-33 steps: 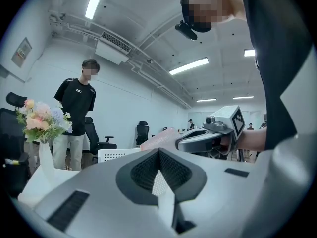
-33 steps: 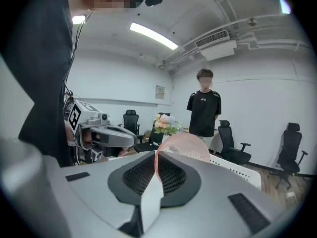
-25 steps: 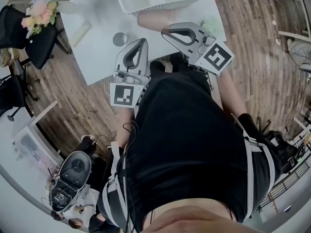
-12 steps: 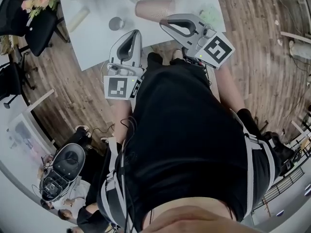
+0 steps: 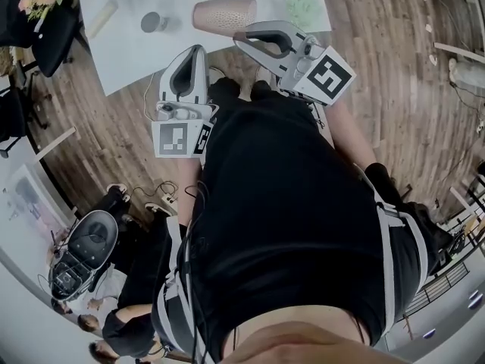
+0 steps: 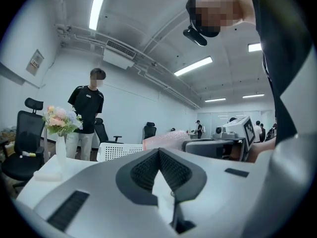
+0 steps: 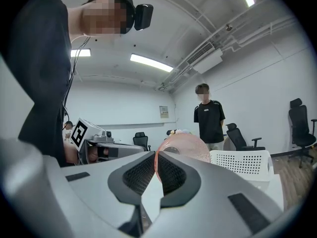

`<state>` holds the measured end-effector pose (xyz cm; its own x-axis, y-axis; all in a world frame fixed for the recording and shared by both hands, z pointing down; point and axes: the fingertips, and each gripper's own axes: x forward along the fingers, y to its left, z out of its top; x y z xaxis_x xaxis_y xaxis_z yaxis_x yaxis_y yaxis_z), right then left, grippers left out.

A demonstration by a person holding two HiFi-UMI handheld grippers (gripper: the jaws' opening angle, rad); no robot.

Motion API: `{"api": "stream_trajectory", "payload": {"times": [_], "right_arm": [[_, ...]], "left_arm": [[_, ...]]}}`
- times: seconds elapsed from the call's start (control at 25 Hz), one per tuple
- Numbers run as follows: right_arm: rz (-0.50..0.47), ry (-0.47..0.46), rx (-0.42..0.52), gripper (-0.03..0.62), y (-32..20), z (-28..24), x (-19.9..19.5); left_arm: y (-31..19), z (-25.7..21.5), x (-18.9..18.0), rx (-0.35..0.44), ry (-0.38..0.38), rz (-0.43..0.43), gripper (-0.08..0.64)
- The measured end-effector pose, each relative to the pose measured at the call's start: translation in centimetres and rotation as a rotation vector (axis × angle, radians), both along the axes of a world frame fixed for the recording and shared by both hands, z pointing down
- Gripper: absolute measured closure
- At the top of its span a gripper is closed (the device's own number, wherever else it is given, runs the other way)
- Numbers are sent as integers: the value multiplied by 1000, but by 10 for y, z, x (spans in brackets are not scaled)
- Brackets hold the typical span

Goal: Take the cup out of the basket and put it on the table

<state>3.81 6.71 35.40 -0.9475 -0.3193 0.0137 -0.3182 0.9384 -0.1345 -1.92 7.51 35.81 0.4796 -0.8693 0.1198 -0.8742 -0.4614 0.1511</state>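
the right gripper [image 7: 156,155] is clamped on the rim of the pink cup [image 7: 187,144], which lies on its side over the near edge of the white table [image 5: 136,51], out of the white basket [image 7: 242,163] behind it. whether the cup touches the table is unclear. the left gripper [image 6: 158,151], just beside, has its jaws pressed together, empty.

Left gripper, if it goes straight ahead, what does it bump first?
Probably the pink cup held sideways in the right gripper, above the white table; depth is unclear.
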Motion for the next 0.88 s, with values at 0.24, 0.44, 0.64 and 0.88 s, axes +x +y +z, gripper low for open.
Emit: {"api": "stream_trajectory", "payload": {"times": [0.24, 0.44, 0.64, 0.88], "right_arm": [[42, -8, 9, 561, 13, -9, -3], [71, 9, 13, 561, 13, -12, -12], [85, -3, 12, 561, 16, -15, -16], [67, 33, 29, 561, 18, -5, -19]], "left_arm": [[12, -6, 1, 16, 3, 26, 538], [11, -11, -16, 30, -3, 59, 538], [8, -13, -24, 33, -8, 67, 538], [7, -16, -24, 44, -9, 86, 538]]}}
